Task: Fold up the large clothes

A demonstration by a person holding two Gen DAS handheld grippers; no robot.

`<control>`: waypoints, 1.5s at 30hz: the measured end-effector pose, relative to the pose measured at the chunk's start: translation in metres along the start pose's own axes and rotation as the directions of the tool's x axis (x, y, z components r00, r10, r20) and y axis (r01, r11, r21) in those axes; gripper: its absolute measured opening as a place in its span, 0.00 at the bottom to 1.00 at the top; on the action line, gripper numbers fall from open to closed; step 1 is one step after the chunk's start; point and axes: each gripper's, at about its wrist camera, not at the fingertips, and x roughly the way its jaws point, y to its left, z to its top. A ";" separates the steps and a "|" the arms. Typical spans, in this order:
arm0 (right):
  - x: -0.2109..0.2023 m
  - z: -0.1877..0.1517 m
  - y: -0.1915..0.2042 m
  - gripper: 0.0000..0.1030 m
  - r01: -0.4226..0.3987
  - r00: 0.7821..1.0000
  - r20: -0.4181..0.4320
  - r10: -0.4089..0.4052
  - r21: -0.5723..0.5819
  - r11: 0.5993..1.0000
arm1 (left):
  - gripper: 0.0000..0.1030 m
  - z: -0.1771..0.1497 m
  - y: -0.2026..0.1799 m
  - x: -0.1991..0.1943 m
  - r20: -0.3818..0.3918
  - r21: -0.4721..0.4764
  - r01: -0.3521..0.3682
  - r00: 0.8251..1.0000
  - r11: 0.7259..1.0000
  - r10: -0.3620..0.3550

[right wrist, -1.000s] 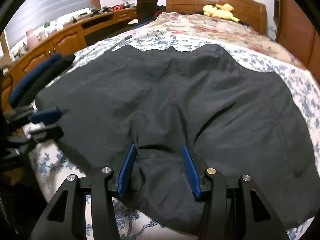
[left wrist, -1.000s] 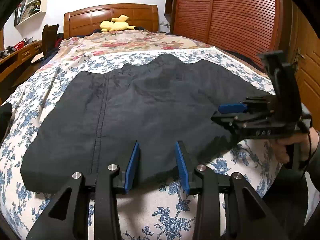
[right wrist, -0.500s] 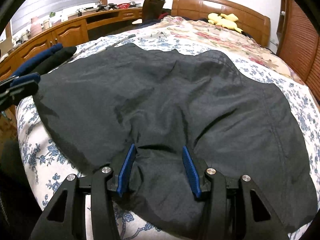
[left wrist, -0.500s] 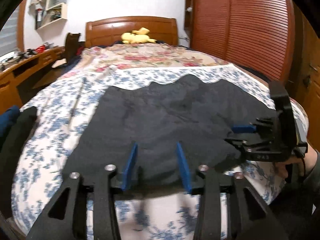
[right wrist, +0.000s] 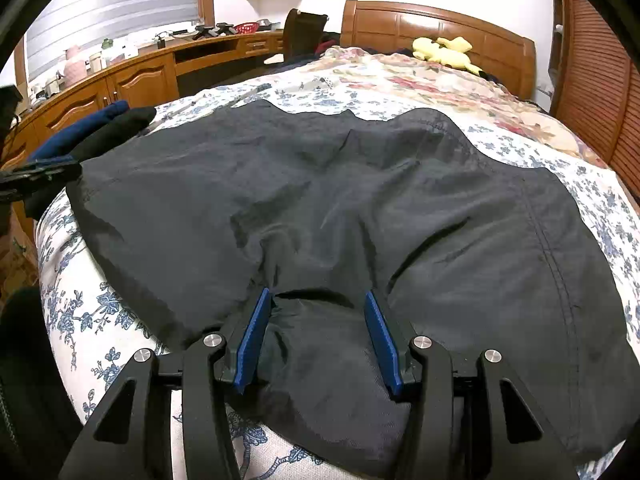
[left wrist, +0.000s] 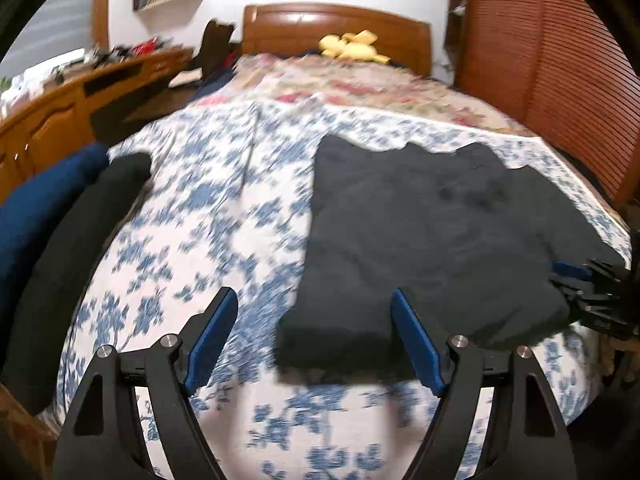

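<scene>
On the bed (right wrist: 120,320) with its blue-flowered cover, the dark garment (right wrist: 360,208) lies spread across the middle, reaching from about ten o'clock to four o'clock in my right view. At twelve o'clock, by the wooden headboard (right wrist: 420,20), sits a yellow plush toy (right wrist: 444,52). My right tongs (right wrist: 316,328) pinch a bunched fold of the garment's near edge at six o'clock, cloth puckered between the blue pads (right wrist: 252,340). My left tongs (left wrist: 312,328) are opening, wide apart at the garment's near left corner, the pads not pressing on it.
</scene>
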 end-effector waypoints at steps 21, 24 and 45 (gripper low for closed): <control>-0.001 -0.002 -0.003 0.49 -0.001 1.000 0.011 0.001 -0.006 1.000 | 0.48 -0.020 0.003 0.021 -0.093 -0.051 0.081 0.992 0.995 -0.086; -0.001 -0.003 -0.004 0.49 -0.001 1.000 0.013 0.002 -0.007 1.000 | 0.41 -0.020 0.000 0.021 -0.099 -0.049 0.090 0.991 0.995 -0.095; -0.003 -0.002 -0.006 0.49 -0.013 1.000 0.014 0.013 0.002 1.000 | 0.08 0.013 -0.036 -0.013 -0.017 0.042 0.127 0.992 0.991 -0.127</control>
